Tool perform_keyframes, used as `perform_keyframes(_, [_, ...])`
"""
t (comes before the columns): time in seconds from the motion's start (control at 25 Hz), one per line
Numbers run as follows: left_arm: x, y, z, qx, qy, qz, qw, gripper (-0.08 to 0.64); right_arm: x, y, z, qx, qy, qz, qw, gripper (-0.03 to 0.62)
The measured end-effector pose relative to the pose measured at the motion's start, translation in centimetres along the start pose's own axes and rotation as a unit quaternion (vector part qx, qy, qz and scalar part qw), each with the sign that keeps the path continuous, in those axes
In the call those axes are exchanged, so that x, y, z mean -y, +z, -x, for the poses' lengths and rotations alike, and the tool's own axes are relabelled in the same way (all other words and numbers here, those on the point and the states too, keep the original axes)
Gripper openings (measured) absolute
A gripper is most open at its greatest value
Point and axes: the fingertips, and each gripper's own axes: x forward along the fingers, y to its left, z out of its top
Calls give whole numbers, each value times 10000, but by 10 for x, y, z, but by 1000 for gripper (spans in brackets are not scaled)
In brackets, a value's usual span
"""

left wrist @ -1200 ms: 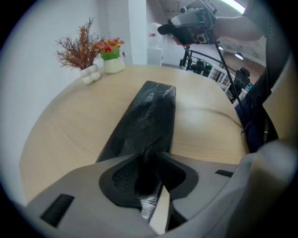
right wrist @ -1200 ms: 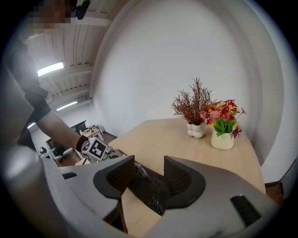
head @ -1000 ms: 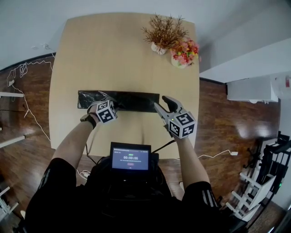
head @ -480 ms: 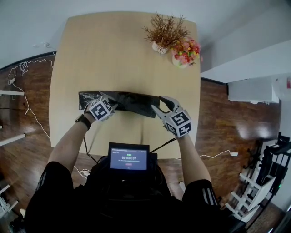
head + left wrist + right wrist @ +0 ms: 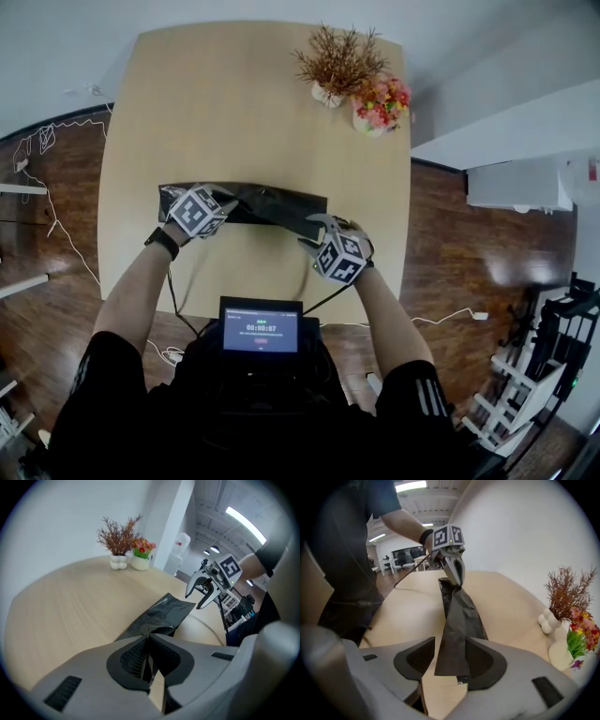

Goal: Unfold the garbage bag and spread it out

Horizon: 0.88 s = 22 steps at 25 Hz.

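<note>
1. Your left gripper (image 5: 149, 639) is clamped on one end of the black folded plastic garbage bag (image 5: 159, 613). Your right gripper (image 5: 452, 660) has its jaws apart, with the bag's other end loose between them.
2. Risk: if you pull apart now, the slick film slips out of the right jaws. Pinch it first.
3. The bag is a glossy, creased, narrow strip running from tool to tool over the pale matte wooden table (image 5: 403, 616).

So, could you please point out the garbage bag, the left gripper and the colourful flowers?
garbage bag (image 5: 274, 204): head view, middle of the black strip.
left gripper (image 5: 458, 580): right gripper view, at the tips of its shut jaws.
colourful flowers (image 5: 382, 97): head view, on the blooms.
</note>
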Motion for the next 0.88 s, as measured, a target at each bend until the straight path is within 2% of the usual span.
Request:
perform_keyframes(0.16, [-4, -1, 2, 2, 32, 45, 10000, 3, -4, -18, -16, -473, 5, 353, 9983, 211])
perform_keyframes(0.28, [-3, -1, 2, 7, 13, 67, 10000, 5, -1, -27, -22, -659, -121, 340, 9972, 123])
perform_keyframes(0.32, [-3, -1, 1, 5, 30, 42, 10000, 5, 0, -27, -21, -651, -171, 307, 9973, 62])
perform_keyframes(0.4, [-4, 0, 2, 1, 118, -70, 9999, 17, 6, -23, -18, -590, -285, 244, 9976, 8])
perform_keyframes(0.56, [11, 6, 20, 21, 349, -548, 9979, 36, 18, -16, -9, -369, -399, -203, 9983, 6])
perform_keyframes(0.72, [29, 0, 41, 139, 734, -1302, 9887, 66, 32, -6, 2, -166, -438, -585, 9972, 6])
perform_keyframes(0.8, [36, -2, 51, 204, 888, -1462, 9851, 121, 38, -2, 5, -115, -451, -668, 9967, 6])
perform_keyframes(0.88, [45, -3, 57, 336, 885, -1482, 9844, 124, 43, 4, 8, -55, -480, -714, 9963, 6])
